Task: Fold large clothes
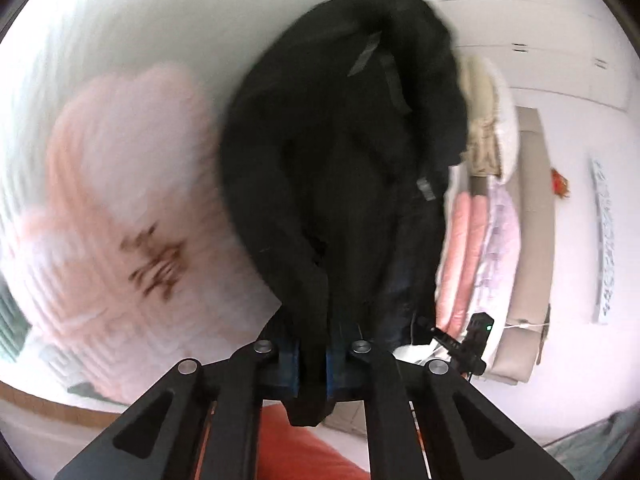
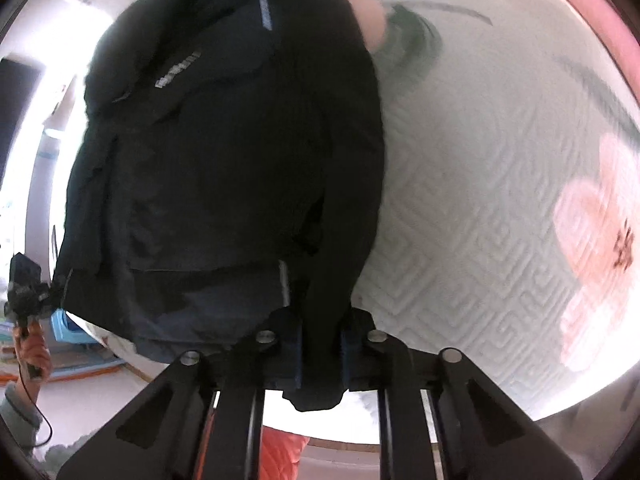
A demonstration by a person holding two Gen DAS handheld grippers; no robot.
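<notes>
One black jacket (image 1: 340, 152) is lying across one white quilted bedspread (image 1: 132, 40). Two grippers are working on it. The left gripper (image 1: 312, 360) is clamping a fold of the jacket's near edge, and its pads are pressing on the cloth from both sides. The right gripper (image 2: 320, 356) is gripping another part of the same near edge in the same manner.

Counted on the jacket in the right wrist view: two grey reflective strips (image 2: 266, 12) near the far end, and one flap pocket (image 2: 208, 276) near the grippers. Two pink flower prints (image 2: 600, 248) are showing on the bedspread in that view, one of them cut off by the jacket at the far edge.

Both views are blurring, so the quilting and the brown marks at the flower's centre are hard to make out. The jacket is hiding the bedspread beneath it. The jacket's far end is running out of the left wrist view.

Only the left wrist view is showing one stack of folded bedding (image 1: 480, 240) at the right, one cream pillow (image 1: 486, 120) beyond it, and white cabinet doors (image 1: 552, 52) at the far right. Only the right wrist view is showing a hand (image 2: 34, 354) at the near left, holding the handle of the other gripper, and one blue stool (image 2: 66, 330) on the floor.
</notes>
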